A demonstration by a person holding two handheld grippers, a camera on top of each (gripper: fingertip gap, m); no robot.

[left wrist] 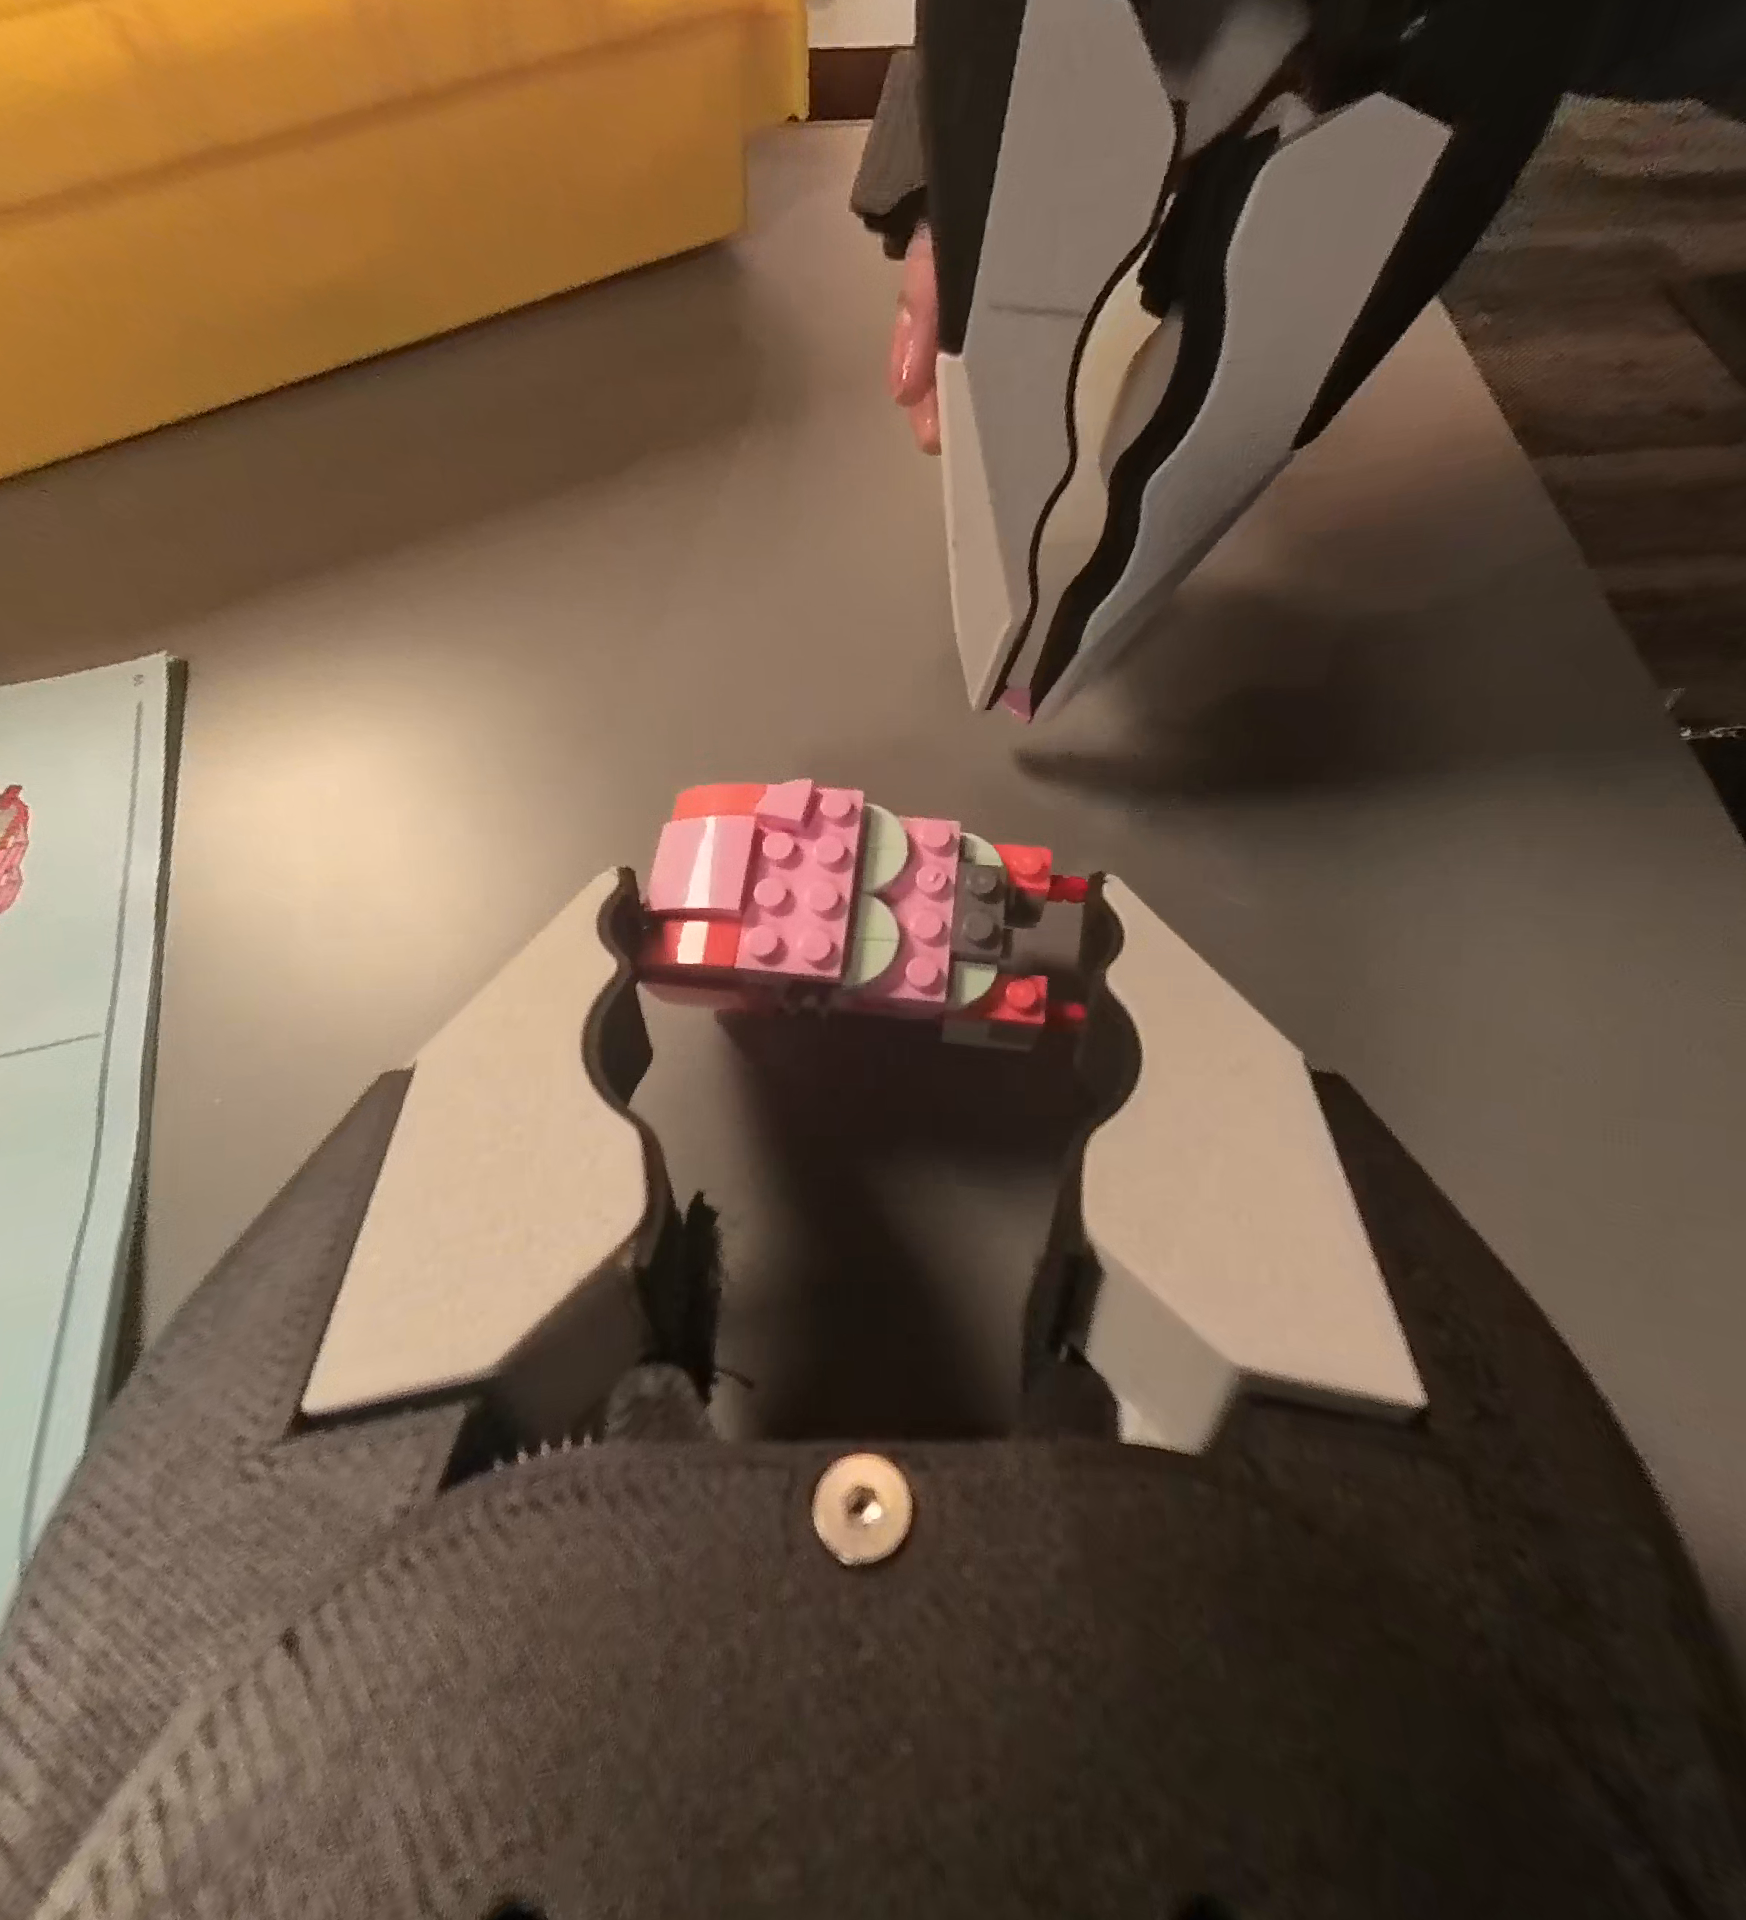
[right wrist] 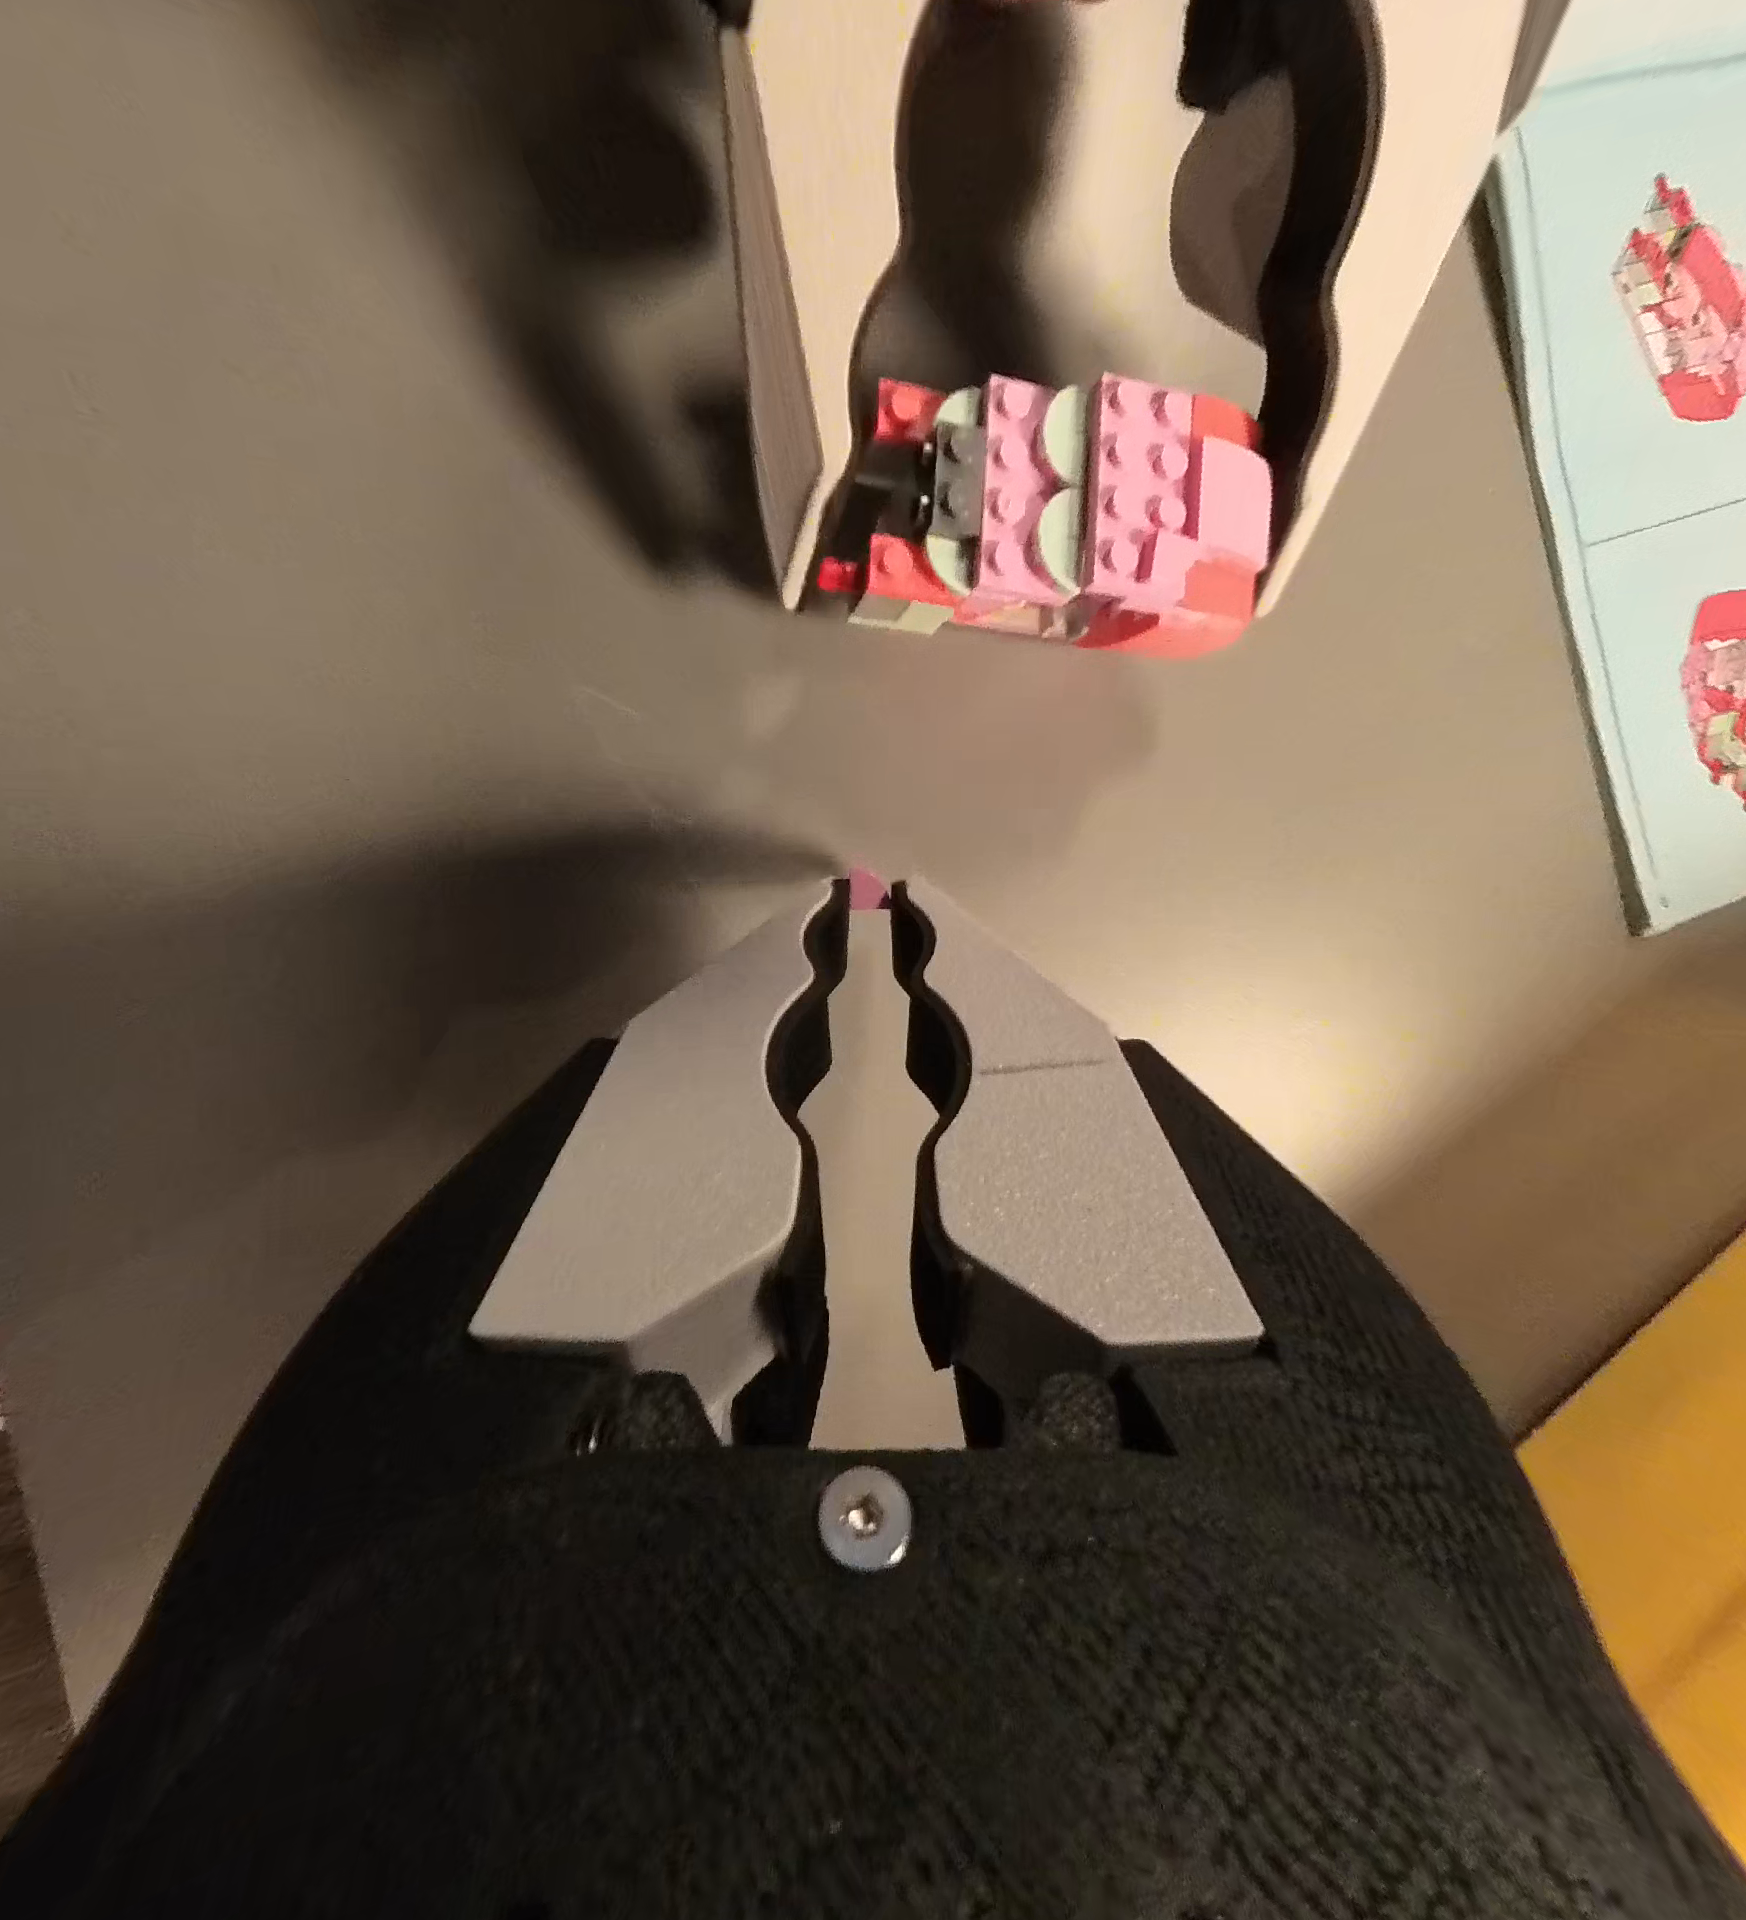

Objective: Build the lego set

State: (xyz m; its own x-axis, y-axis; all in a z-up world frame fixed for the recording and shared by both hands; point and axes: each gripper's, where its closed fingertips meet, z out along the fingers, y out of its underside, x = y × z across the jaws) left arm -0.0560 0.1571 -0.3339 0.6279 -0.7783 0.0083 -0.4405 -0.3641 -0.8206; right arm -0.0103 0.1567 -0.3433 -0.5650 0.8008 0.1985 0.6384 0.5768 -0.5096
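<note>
Between the left hand-held gripper's (left wrist: 861, 925) fingertips a pink-and-red brick model (left wrist: 838, 914) is clamped above the grey surface (left wrist: 433, 644); far right, a small pink piece (right wrist: 867, 891) is pinched by the right hand-held gripper (right wrist: 865, 896).

In my left wrist view, the brick model (left wrist: 838, 914) at centre is hard plastic, its curved red and pink pieces glossy. My left gripper (left wrist: 853, 904) has matt, grainy grey fingers (left wrist: 495, 1132) on a ribbed black printed body with a shiny metal screw (left wrist: 861, 1507). The table (left wrist: 433, 644) is smooth, matt grey. The booklet (left wrist: 27, 1039) at left looks like paper; the sofa (left wrist: 277, 187), upper left, yellow cloth.
</note>
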